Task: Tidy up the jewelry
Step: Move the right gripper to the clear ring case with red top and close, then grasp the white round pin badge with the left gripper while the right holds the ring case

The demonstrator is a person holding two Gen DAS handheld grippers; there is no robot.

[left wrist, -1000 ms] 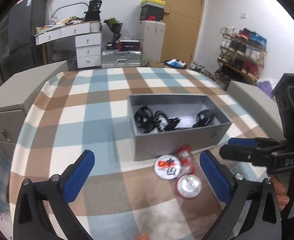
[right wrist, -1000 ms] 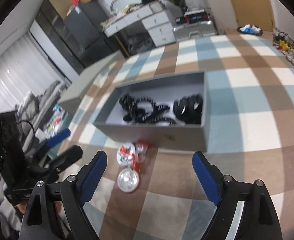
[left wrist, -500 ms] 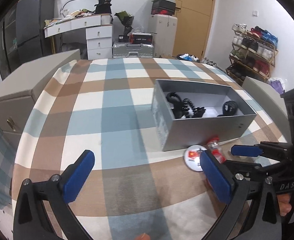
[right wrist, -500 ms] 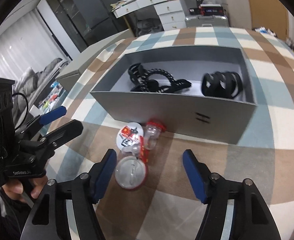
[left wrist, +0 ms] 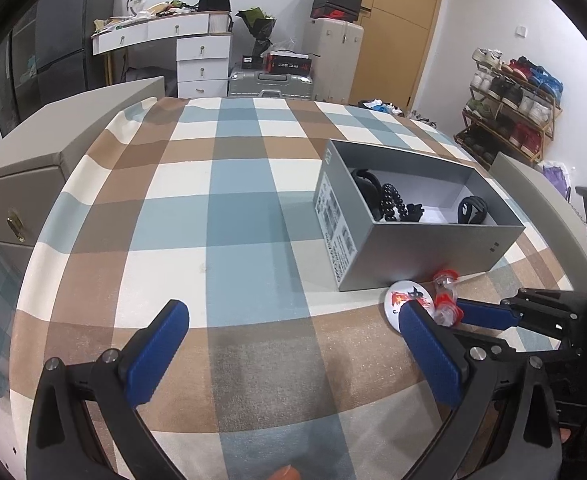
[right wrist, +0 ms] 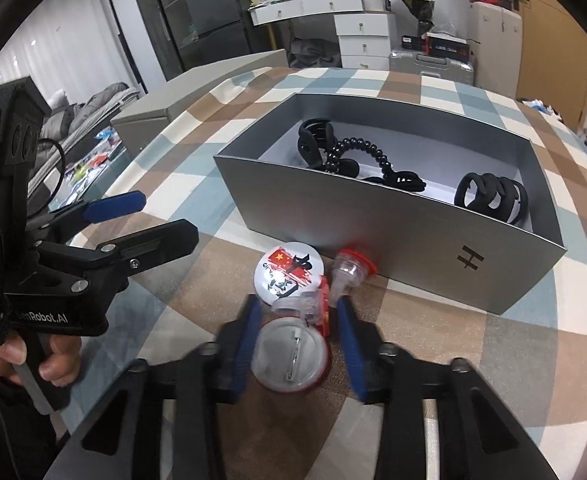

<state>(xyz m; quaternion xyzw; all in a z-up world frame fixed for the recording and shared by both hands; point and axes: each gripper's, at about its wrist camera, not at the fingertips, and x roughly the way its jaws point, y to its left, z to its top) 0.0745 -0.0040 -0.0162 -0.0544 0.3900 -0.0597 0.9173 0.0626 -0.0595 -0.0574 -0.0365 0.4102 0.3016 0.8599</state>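
A grey open box on the checked tablecloth holds black hair clips and a beaded band; the box also shows in the left wrist view. In front of it lie a white pin badge with a red flag, a badge lying face down and small clear pieces with red caps. My right gripper straddles the face-down badge, jaws narrowed around it with a small gap showing. My left gripper is wide open and empty, left of the badges.
The left gripper appears at the left of the right wrist view. Beige cabinets flank the table. Drawers, a suitcase and a shoe rack stand behind.
My right gripper has moved down to the face-down badge and narrowed its jaws around it. My left gripper has swung left, so the box sits further right in its view.
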